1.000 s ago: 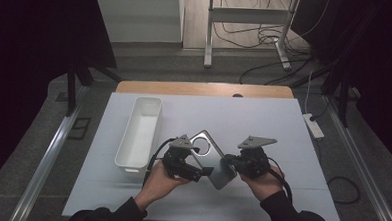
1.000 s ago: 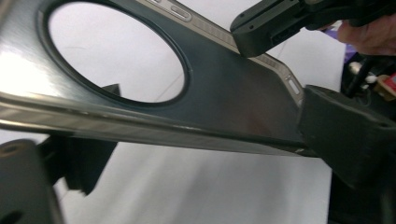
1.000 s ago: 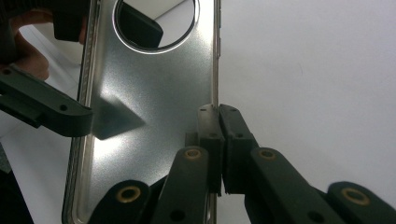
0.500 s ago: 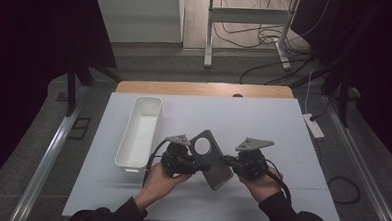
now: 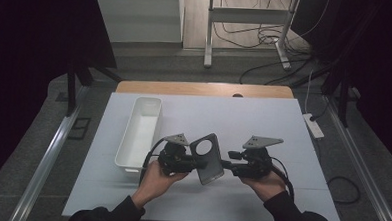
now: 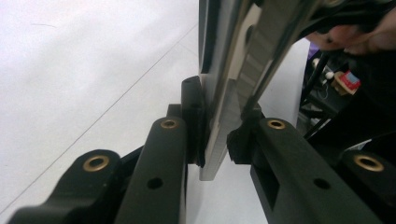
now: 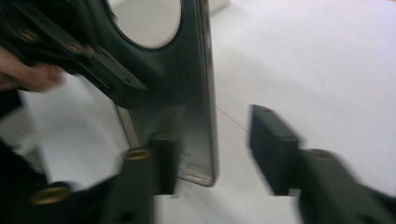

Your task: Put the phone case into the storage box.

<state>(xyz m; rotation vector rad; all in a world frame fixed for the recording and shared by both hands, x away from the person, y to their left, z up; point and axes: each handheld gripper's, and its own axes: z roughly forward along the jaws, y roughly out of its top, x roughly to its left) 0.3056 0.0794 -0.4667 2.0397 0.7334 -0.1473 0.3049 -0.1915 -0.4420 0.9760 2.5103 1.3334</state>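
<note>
A grey phone case (image 5: 207, 158) with a big round cutout is held above the white table between both hands. My left gripper (image 5: 195, 163) is shut on its left edge. In the left gripper view both pads of that gripper (image 6: 217, 135) press the case's thin edge (image 6: 224, 70); its jaws have just been closing on it. My right gripper (image 5: 226, 167) is at the case's right edge. Its jaws (image 7: 217, 154) have just been opening: the case (image 7: 194, 93) rests against the left pad (image 7: 163, 158), and a gap separates it from the right pad.
A long white tray (image 5: 138, 133) lies on the table (image 5: 263, 118) just left of my left hand. A wooden strip (image 5: 205, 89) runs along the table's far edge. A power strip (image 5: 313, 125) and cables lie on the floor at the right.
The case has turned more on edge between the two grippers. Both hands have stayed about where they were.
</note>
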